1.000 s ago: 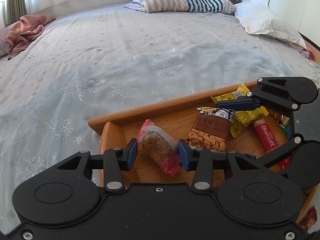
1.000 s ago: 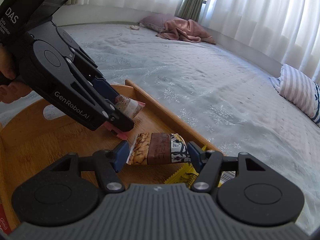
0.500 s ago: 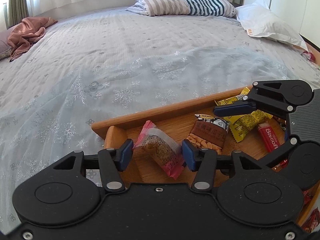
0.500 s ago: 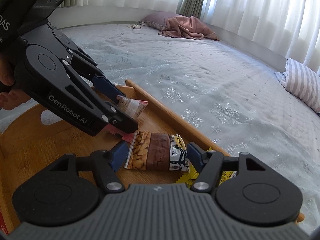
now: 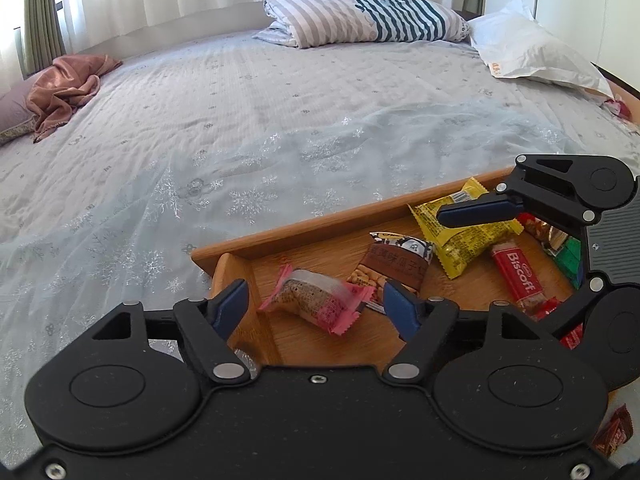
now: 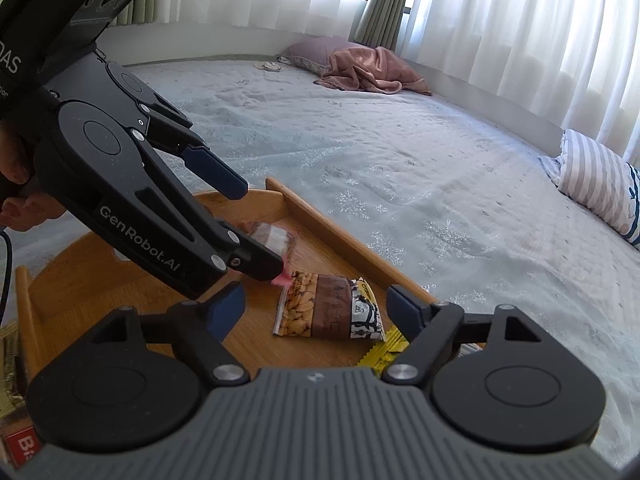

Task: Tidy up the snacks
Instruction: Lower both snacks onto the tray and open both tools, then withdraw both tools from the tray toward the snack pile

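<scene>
My left hand-held gripper (image 5: 314, 306) is opening, jaws apart around the pink-wrapped snack (image 5: 316, 299), which lies loose on the wooden tray (image 5: 304, 230), its long axis crosswise between the pads. My right hand-held gripper (image 6: 314, 312) is opening too, straddling the peanut packet (image 6: 330, 312), also crosswise and untouched. Each hand is nearest its own packet. I count one pink snack, one peanut packet, one yellow packet (image 5: 460, 236), one red Biscoff bar (image 5: 518, 276).
</scene>
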{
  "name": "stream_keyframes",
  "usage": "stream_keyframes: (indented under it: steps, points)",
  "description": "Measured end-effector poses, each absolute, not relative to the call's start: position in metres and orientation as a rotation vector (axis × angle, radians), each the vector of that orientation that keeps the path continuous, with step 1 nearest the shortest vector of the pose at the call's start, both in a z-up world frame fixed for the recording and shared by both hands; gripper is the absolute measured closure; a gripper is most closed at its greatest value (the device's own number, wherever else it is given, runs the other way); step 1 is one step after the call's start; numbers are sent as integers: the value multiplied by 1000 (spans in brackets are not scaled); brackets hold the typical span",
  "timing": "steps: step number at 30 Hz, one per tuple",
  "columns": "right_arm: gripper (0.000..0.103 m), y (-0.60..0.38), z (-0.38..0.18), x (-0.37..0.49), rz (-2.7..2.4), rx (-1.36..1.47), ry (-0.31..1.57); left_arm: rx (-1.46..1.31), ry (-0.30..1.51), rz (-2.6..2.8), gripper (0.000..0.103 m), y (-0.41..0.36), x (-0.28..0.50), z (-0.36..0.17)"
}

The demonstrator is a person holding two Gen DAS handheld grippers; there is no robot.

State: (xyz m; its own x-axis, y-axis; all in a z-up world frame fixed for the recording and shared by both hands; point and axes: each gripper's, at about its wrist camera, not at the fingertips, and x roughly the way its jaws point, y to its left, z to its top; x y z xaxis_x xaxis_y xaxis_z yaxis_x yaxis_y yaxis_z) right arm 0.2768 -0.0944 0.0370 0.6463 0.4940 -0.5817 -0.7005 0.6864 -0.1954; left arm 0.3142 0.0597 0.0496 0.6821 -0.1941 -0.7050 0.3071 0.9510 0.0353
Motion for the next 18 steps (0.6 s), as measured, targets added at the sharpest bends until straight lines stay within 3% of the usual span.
stream_keyframes:
  steps: [18]
  points:
    - [11, -129, 60, 205, 613, -350, 487, 173, 734, -245, 15, 50, 224, 80]
